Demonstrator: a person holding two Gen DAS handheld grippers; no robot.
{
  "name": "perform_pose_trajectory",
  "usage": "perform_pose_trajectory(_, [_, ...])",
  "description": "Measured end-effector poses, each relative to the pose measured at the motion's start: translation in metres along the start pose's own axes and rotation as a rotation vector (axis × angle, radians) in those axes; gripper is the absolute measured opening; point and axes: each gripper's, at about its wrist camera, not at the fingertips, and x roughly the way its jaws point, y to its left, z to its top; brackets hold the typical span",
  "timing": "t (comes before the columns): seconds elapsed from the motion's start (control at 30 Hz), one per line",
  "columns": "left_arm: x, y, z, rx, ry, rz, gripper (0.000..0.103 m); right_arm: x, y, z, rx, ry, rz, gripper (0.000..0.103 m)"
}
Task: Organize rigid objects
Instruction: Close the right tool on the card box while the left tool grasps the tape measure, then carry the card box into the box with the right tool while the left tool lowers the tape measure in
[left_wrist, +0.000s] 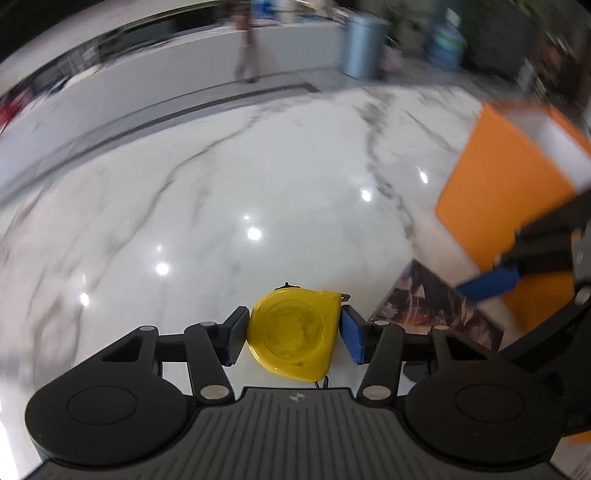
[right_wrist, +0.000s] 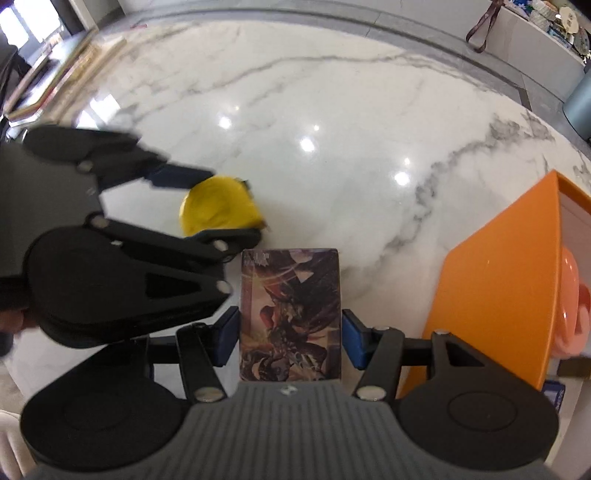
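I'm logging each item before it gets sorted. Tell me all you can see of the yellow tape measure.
The yellow plastic tape measure is rounded, with one squared corner, a round disc on its upward face and a small dark tab at that corner. It lies flat on the white marble surface, between the left claw's blue pads, which touch its sides.

yellow tape measure, flat beside card box

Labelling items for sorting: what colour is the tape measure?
Yellow tape measure; clearest in the left wrist view.
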Motion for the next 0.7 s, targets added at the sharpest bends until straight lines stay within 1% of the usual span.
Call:
perform_pose_trajectory(0.1, [-0.031,0.006,-0.011,-0.109,-0.038,0.026,0.061,-0.014,0.006,-0.013,0.031,-0.03,0.032,0.058])
perform_pose_trajectory(0.2, [-0.066,0.005,-0.017,-0.209,-0.074,0.008,0.061,-0.037,0.016,-0.027,0.046,-0.08,0.066,0.058])
perform_pose_trajectory(0.27, [-0.087,-0.003,-0.016,-0.222,-0.105,0.003,0.061,-0.061,0.018,-0.037,0.051,-0.128,0.091,0.058])
perform_pose_trajectory(0.37, [-0.121,-0.027,-0.011,-0.206,-0.163,-0.006,0.061,-0.096,0.009,-0.048,0.046,-0.202,0.103,0.058])
perform_pose_trajectory(0.43, [-0.139,-0.046,-0.006,-0.195,-0.191,-0.047,0.061,-0.127,0.002,-0.065,0.053,-0.255,0.094,0.058])
perform_pose_trajectory(0.5, [-0.148,-0.072,0.0,-0.166,-0.209,-0.097,0.061,-0.154,-0.015,-0.083,0.075,-0.293,0.074,0.059])
perform_pose_trajectory(0.6, [-0.153,-0.114,0.003,-0.098,-0.221,-0.159,0.061,-0.179,-0.047,-0.113,0.106,-0.295,0.023,0.059])
perform_pose_trajectory(0.7, [-0.144,-0.156,0.006,-0.038,-0.2,-0.203,0.061,-0.186,-0.081,-0.141,0.147,-0.238,-0.049,0.059])
